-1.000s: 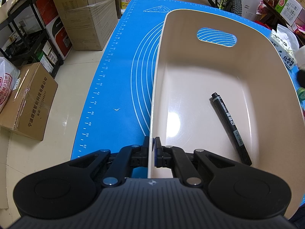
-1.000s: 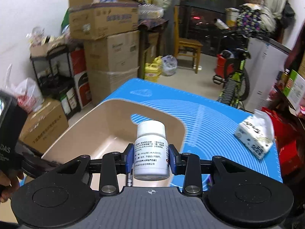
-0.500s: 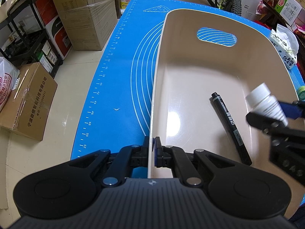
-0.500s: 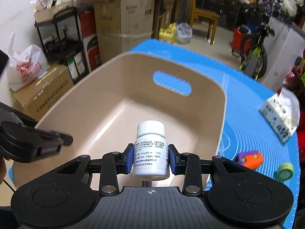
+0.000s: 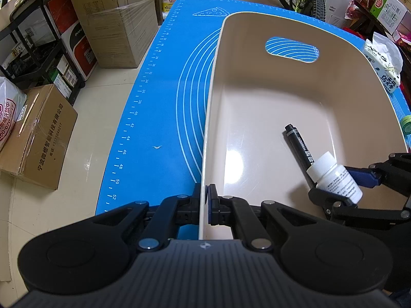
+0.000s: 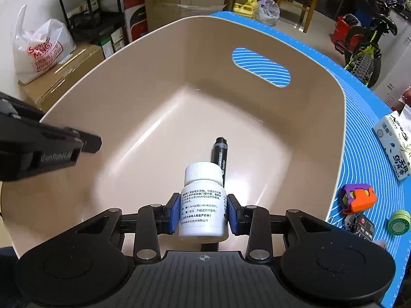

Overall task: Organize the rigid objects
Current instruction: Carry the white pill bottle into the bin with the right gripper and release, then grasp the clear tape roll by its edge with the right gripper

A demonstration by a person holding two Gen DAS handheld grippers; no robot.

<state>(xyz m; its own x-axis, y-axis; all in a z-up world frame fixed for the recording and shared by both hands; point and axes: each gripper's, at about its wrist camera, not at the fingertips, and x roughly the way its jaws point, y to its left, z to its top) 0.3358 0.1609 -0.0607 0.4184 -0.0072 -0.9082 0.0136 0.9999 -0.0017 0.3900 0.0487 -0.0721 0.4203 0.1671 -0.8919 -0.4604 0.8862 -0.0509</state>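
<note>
A beige plastic bin [image 5: 282, 97] with a handle slot stands on the blue mat [image 5: 164, 118]. My left gripper [image 5: 206, 202] is shut on the bin's near wall. A black permanent marker [image 5: 299, 146] lies on the bin floor. My right gripper [image 6: 203, 213] is shut on a white pill bottle [image 6: 203, 205] and holds it upright inside the bin, low over the marker [image 6: 219, 151]. The bottle also shows in the left wrist view [image 5: 334, 177], at the bin's right side.
On the mat right of the bin lie a tissue pack [image 6: 395, 148], an orange and purple toy [image 6: 358, 197], a green tape roll [image 6: 398, 222] and keys [image 6: 359, 227]. Cardboard boxes [image 5: 38, 133], a shelf rack [image 5: 33, 51] and a bicycle [image 6: 367, 48] stand around the table.
My right gripper has carried the pill bottle forward and down, from above the bin's rim to deep inside the bin over the marker. The left gripper has stayed on the wall.
</note>
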